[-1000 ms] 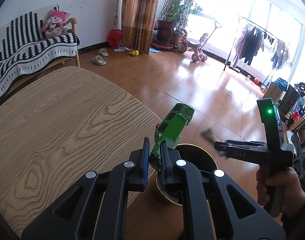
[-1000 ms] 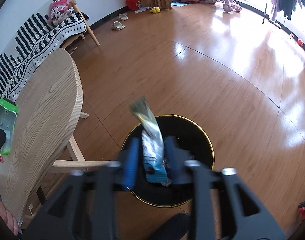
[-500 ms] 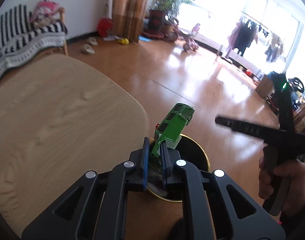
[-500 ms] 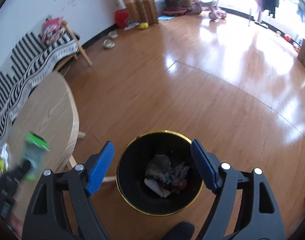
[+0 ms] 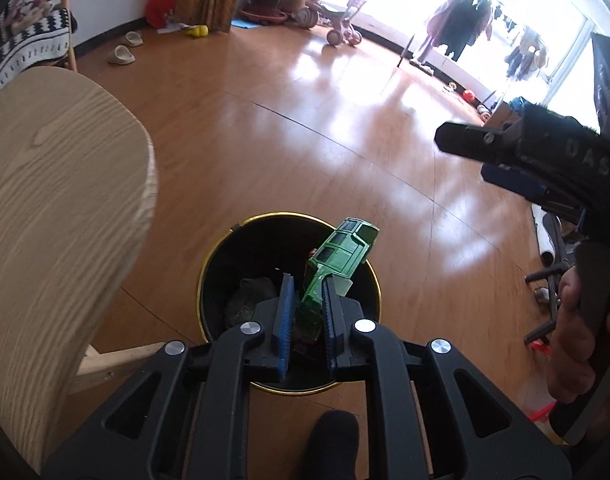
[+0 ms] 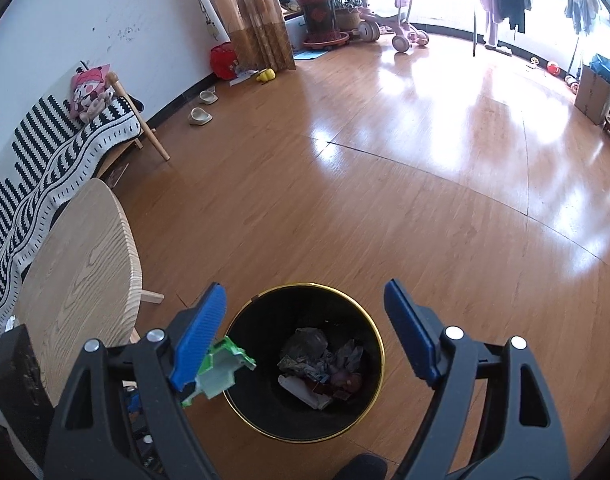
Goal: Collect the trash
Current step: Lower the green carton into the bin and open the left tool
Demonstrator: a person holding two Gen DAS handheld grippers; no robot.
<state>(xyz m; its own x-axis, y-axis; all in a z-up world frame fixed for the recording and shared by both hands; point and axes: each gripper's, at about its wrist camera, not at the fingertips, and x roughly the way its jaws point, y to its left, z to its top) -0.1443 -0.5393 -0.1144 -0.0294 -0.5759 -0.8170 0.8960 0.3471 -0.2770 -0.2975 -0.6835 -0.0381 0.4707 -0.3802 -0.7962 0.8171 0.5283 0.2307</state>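
Note:
My left gripper (image 5: 307, 304) is shut on a green toy car (image 5: 341, 252) and holds it right over the black, gold-rimmed trash bin (image 5: 215, 256). The car also shows in the right wrist view (image 6: 221, 368), at the bin's left rim. My right gripper (image 6: 305, 334) is open and empty above the same bin (image 6: 369, 332). Crumpled wrappers and paper (image 6: 321, 364) lie at the bottom of the bin. In the left wrist view the right gripper (image 5: 537, 160) hangs at the right, held in a hand.
A round wooden table (image 5: 53, 208) stands left of the bin; it also shows in the right wrist view (image 6: 77, 268). A bench with a striped blanket (image 6: 45, 160) is against the wall. Potted plants and a pink tricycle (image 6: 389, 28) stand far off.
My right gripper opened and dropped a snack wrapper into the bin, then rose. My left gripper carried the green toy car from beside the table to over the bin.

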